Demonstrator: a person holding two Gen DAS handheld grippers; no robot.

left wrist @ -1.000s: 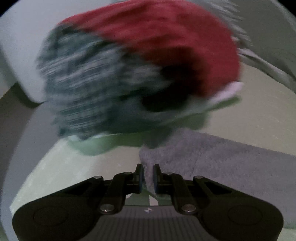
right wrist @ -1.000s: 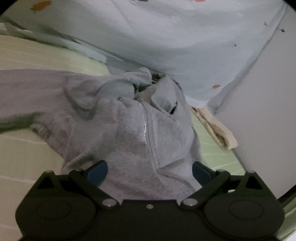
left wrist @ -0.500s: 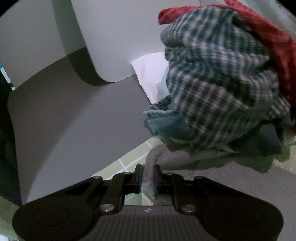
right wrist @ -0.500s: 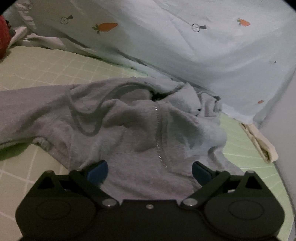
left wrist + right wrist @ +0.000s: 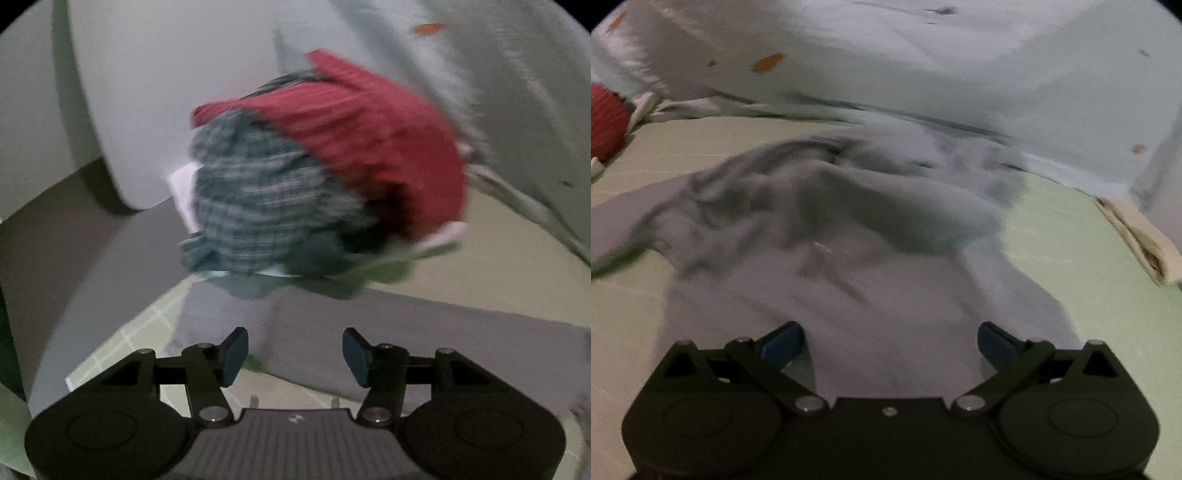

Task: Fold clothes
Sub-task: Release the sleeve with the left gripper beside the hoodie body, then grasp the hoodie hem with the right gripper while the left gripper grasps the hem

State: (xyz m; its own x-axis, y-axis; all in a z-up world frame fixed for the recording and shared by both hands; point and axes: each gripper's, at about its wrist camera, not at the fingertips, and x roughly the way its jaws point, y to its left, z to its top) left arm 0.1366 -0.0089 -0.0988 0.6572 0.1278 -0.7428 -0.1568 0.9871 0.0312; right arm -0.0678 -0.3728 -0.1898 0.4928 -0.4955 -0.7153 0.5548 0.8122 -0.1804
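Observation:
A grey fleece zip jacket (image 5: 849,243) lies spread and rumpled on the green checked sheet (image 5: 1071,258). One grey sleeve (image 5: 406,332) stretches across the left wrist view. My left gripper (image 5: 293,354) hovers over that sleeve; its jaws are opening, the pads stand apart and nothing is pinched between them. My right gripper (image 5: 890,341) is open wide above the jacket's lower body, the cloth lying below the blue pads. Both pictures are blurred by motion.
A heap of clothes with a red garment (image 5: 369,147) over a blue plaid one (image 5: 258,199) sits beyond the sleeve, beside a white headboard (image 5: 166,92). A pale blue carrot-print quilt (image 5: 923,62) lies along the far side. A folded beige cloth (image 5: 1141,236) rests at right.
My left gripper has let go of the grey sleeve and its jaws have spread apart; it has lifted away. The right gripper stayed open and its view swung over the jacket.

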